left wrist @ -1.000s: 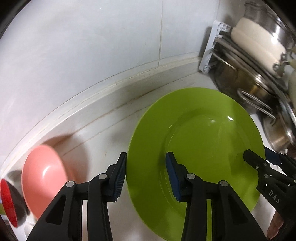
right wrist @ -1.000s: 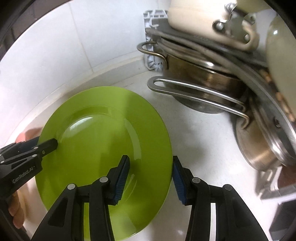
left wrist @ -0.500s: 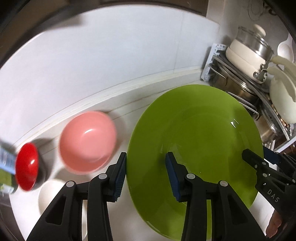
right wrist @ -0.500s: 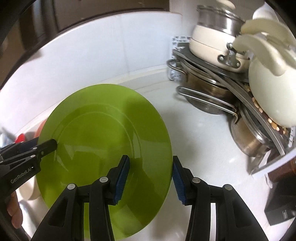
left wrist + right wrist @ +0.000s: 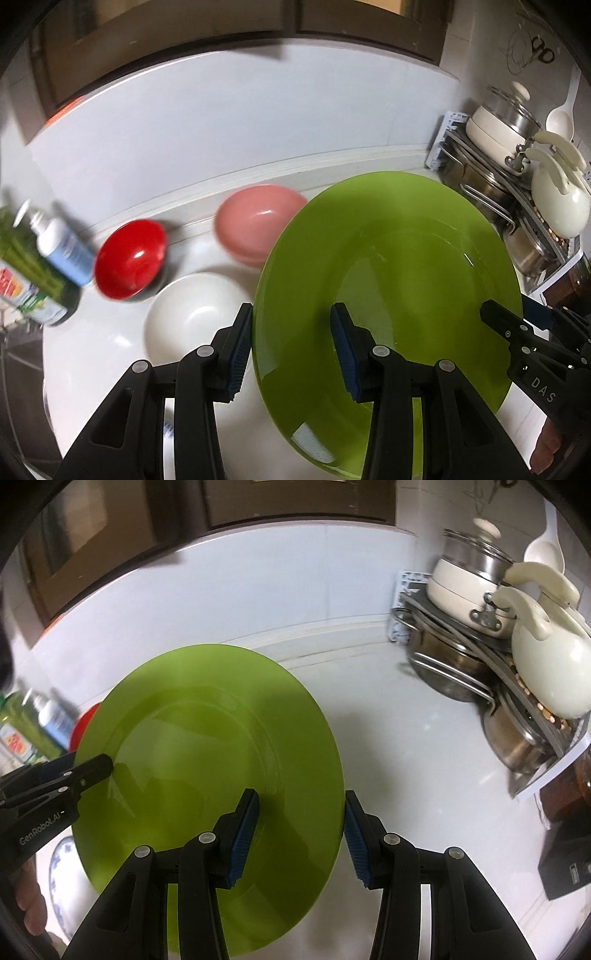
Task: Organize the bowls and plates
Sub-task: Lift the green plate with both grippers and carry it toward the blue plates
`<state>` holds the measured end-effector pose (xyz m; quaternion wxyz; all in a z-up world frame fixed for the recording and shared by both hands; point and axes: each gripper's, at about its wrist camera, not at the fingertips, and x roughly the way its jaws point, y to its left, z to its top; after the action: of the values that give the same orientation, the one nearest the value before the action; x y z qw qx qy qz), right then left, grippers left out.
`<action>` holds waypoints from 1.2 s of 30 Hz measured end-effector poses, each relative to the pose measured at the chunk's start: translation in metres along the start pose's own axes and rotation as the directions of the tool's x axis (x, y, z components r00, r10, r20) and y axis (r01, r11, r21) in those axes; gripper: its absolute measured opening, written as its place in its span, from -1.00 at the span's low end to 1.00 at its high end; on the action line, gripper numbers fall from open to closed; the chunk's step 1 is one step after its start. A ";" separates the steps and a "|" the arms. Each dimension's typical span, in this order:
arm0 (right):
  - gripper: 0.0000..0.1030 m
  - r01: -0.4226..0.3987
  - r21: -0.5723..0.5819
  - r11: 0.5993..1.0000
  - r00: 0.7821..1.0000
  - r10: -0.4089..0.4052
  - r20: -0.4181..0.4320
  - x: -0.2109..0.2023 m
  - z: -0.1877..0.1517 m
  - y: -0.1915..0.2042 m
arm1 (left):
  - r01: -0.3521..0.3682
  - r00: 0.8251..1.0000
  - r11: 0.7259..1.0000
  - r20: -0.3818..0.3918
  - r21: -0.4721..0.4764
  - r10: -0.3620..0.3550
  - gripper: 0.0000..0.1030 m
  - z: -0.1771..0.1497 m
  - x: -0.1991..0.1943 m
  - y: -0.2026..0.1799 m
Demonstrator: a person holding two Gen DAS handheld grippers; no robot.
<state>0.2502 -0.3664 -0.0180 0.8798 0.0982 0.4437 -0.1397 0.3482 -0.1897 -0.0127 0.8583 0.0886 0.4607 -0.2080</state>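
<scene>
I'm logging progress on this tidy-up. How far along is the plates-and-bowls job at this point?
Nothing looks sorted yet. In hand: the green plate, its opposite rims clamped by the left gripper and the right gripper, held above the counter. Left: the red bowl, pink bowl and white bowl sit separately, unstacked.

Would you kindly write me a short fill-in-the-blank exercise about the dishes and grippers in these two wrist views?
1. Both grippers hold the rim of the ____ plate.
2. Between the pink bowl and the bottles sits a ____ bowl.
3. The bowl nearest the left gripper is ____.
4. The right gripper grips the plate's ____ edge.

Missing words: green; red; white; right
</scene>
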 end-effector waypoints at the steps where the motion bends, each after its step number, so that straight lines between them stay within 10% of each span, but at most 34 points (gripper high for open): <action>1: -0.10 -0.004 -0.010 1.000 1.000 0.004 0.001 -0.003 -0.003 0.006 | -0.005 1.000 1.000 0.004 -0.006 0.005 -0.19 -0.005 -0.005 0.007; 36: -0.09 -0.234 -0.332 0.914 0.972 0.215 -0.095 -0.037 -0.080 0.220 | -0.220 0.974 0.934 -0.017 -0.282 0.225 -0.19 -0.145 -0.116 0.197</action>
<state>0.2420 -0.1291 -0.0242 0.8808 -0.0012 0.4715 0.0440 0.2687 0.0693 -0.0052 0.8837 0.0154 0.4660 -0.0424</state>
